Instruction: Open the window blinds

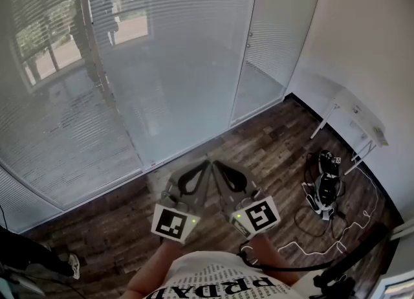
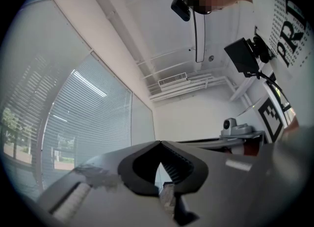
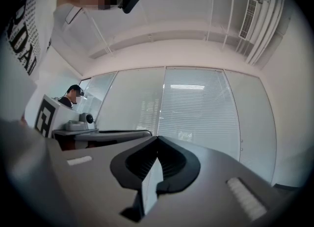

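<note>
White slatted blinds (image 1: 174, 45) hang shut behind tall glass panels ahead of me, and daylight shows through them at the upper left. The same blinds (image 2: 88, 123) fill the left of the left gripper view, and the blinds (image 3: 196, 113) sit mid-frame in the right gripper view. Low in the head view, my left gripper (image 1: 206, 162) and right gripper (image 1: 215, 163) are held side by side, close to my body and well short of the glass. The tips of my left gripper (image 2: 159, 142) meet with nothing between them. My right gripper (image 3: 157, 137) is shut and empty too.
Dark wood floor (image 1: 272, 142) runs up to the glass wall. A white folding table (image 1: 362, 120) stands against the right wall. Black gear with white cables (image 1: 326, 188) lies on the floor near it. Someone's shoe (image 1: 72, 265) shows at the lower left.
</note>
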The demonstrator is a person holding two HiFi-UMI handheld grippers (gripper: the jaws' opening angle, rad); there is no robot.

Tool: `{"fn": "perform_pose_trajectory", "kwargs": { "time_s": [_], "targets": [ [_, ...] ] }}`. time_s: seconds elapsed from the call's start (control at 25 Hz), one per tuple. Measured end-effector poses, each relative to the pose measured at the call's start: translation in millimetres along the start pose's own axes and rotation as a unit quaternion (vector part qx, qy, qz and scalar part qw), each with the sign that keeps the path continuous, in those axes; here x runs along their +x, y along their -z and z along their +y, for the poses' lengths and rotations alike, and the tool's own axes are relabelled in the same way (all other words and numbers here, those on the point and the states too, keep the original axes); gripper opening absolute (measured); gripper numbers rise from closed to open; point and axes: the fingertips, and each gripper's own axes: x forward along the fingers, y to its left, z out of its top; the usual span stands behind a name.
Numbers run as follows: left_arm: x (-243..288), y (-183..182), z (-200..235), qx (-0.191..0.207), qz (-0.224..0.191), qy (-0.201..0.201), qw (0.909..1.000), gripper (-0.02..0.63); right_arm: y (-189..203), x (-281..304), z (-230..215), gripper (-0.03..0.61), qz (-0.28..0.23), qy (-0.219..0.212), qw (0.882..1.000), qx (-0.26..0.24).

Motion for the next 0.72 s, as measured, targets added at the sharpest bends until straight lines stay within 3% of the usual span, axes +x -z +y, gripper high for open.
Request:
{"fn": "perform_pose_trajectory", "kwargs": {
  "time_s": [0.36,0.72],
  "targets": [
    [-10.9,10.6,-8.5,0.007,-0.010,0.031,0.9994,-0.009,14.1,-4.9,4.4,0.008,0.003,0.013,1.000,-0.003],
    [41.4,29.0,-0.4,-0.012,-0.003,0.025,0.9996,-0.009,25.6,8.9,-48.4,0.008,0.021,0.014,1.000,-0.001]
  ]
}}
